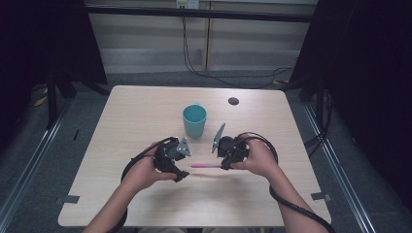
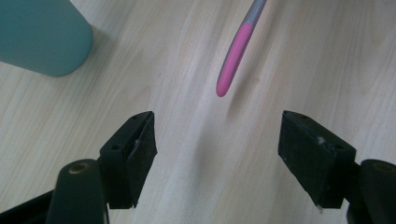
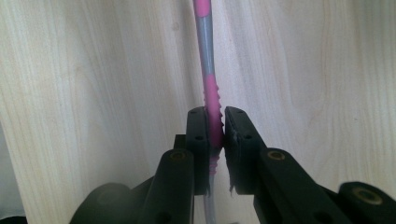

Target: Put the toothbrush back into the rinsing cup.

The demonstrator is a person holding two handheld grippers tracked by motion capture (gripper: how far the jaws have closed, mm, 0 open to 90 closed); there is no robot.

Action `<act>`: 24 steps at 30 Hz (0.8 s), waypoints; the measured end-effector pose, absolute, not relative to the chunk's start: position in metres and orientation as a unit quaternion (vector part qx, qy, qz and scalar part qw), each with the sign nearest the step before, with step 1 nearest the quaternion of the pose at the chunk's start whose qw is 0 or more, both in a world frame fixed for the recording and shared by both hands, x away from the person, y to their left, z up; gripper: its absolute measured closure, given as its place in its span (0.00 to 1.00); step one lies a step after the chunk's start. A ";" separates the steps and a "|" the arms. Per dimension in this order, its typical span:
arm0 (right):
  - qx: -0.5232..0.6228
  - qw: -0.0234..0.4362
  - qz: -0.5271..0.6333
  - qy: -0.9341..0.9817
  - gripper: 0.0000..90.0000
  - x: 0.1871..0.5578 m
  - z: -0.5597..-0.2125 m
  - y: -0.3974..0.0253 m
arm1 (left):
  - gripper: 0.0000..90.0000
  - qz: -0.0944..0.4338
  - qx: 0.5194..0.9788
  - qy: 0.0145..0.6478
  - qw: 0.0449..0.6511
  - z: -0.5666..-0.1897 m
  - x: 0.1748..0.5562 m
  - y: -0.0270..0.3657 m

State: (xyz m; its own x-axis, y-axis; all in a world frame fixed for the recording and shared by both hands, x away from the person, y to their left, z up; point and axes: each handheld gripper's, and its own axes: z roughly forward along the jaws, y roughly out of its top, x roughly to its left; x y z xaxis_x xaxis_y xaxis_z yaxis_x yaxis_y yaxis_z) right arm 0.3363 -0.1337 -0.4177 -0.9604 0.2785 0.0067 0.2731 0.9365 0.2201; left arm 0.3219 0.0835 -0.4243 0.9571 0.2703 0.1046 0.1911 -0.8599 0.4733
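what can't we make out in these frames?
- Toothbrush head: behind the right gripper jaws and cut off by the bottom edge in the right gripper view; under that hand in the high view.
- Inside of the teal cup: too small in the high view; edge-cropped in the left gripper view.
- Left gripper jaws: too small in the high view.

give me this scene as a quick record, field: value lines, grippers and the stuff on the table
right gripper: shut on the toothbrush, jaws clamped on its ribbed pink grip
toothbrush: pink and grey, held roughly level, handle end pointing toward the left gripper
left gripper: open, jaws wide apart, toothbrush tip just ahead of them, not touching
cup: teal, upright, behind both grippers
table: light wood, a dark round spot near the far edge
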 end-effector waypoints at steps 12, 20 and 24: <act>0.140 0.009 0.117 0.983 0.90 0.335 -0.416 -0.130 | 0.34 0.106 0.963 0.102 0.224 -0.425 0.321 0.075; 0.135 0.008 0.126 0.983 0.90 0.334 -0.413 -0.127 | 0.35 0.118 0.963 0.097 0.221 -0.427 0.322 0.071; 0.134 0.005 0.132 0.982 0.90 0.333 -0.411 -0.126 | 0.36 0.116 0.965 0.091 0.218 -0.427 0.322 0.069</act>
